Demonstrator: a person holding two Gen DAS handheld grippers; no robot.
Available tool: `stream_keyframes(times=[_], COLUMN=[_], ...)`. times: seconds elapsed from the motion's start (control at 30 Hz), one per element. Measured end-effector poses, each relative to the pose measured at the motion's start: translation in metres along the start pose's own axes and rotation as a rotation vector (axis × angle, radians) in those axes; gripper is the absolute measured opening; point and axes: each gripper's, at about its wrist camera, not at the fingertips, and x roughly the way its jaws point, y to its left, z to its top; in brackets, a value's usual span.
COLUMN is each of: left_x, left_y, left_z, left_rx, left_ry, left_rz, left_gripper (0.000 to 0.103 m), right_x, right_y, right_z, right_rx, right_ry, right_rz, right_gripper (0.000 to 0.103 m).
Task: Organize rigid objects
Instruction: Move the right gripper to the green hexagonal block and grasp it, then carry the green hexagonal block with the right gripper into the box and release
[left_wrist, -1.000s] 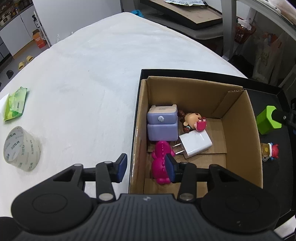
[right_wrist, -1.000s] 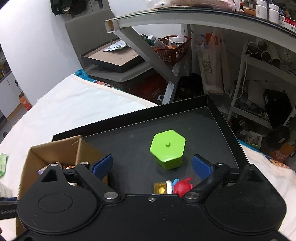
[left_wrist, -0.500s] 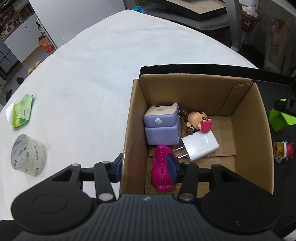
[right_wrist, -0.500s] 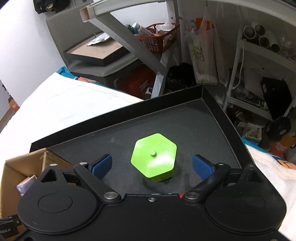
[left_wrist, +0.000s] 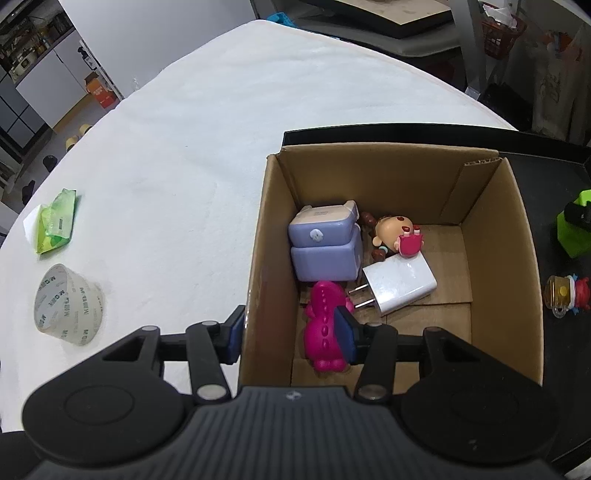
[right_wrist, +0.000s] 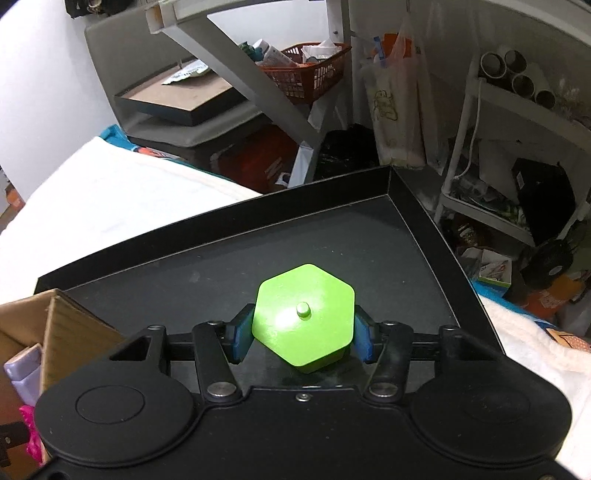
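A green hexagonal block (right_wrist: 303, 317) with a small knob on top stands on the black tray (right_wrist: 406, 206). My right gripper (right_wrist: 303, 338) is closing on it, and its blue pads (right_wrist: 242, 338) touch two opposite sides. In the left wrist view the block (left_wrist: 576, 236) shows at the right edge. My left gripper (left_wrist: 291, 336) is open and straddles the left wall of the cardboard box (left_wrist: 388, 151), one pad outside and one inside by the magenta toy (left_wrist: 325, 332). The box also holds a lilac case (left_wrist: 325, 247), a doll (left_wrist: 395, 232) and a white charger (left_wrist: 399, 282).
A small red and yellow figure (left_wrist: 565, 295) lies on the tray right of the box. A tape roll (left_wrist: 68, 302) and a green packet (left_wrist: 55, 221) lie on the white cloth (left_wrist: 184, 147) to the left. Shelves and clutter stand beyond the tray's far rim.
My right gripper came down over the green block and its jaws closed from wide apart onto the block's sides. The left gripper stayed astride the box wall, its jaws slightly wider.
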Motion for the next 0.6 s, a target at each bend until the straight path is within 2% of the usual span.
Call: stream_keyframes(times=[0.27,0.6], left_x=[-0.008,-0.016], left_y=[0.005,0.016], left_z=[-0.006,-0.015], left_rx=[-0.017,-0.028], left_ry=[0.001,0.0], left_rz=[-0.032,-0.108], left_gripper=[0.049,0.049], right_x=[-0.032,-0.072], right_y=[-0.005,0.001], right_z=[-0.004,0.001], right_rx=[0.001,-0.012], right_ry=[-0.037,-0.078], right_rz=[0.038,0.059], right_gripper=[0.052,0.052])
